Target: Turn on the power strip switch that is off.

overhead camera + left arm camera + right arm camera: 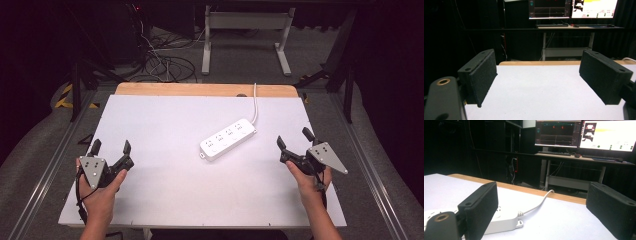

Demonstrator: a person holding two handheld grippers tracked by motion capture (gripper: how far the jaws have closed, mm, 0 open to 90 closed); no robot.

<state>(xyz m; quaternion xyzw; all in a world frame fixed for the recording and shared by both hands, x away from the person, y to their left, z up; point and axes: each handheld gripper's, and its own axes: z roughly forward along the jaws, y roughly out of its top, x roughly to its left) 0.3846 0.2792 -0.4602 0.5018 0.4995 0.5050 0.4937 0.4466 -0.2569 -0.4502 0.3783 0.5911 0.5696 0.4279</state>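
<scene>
We see a white table top (165,175) whose far edge shows a strip of bare wood (200,89). Directly on it lies a white power strip (228,139), a little toward two o'clock from the centre, set aslant with one end toward seven o'clock and the other toward one o'clock. From that far end its white cable (255,107) runs toward twelve o'clock and passes over the wooden edge.
</scene>
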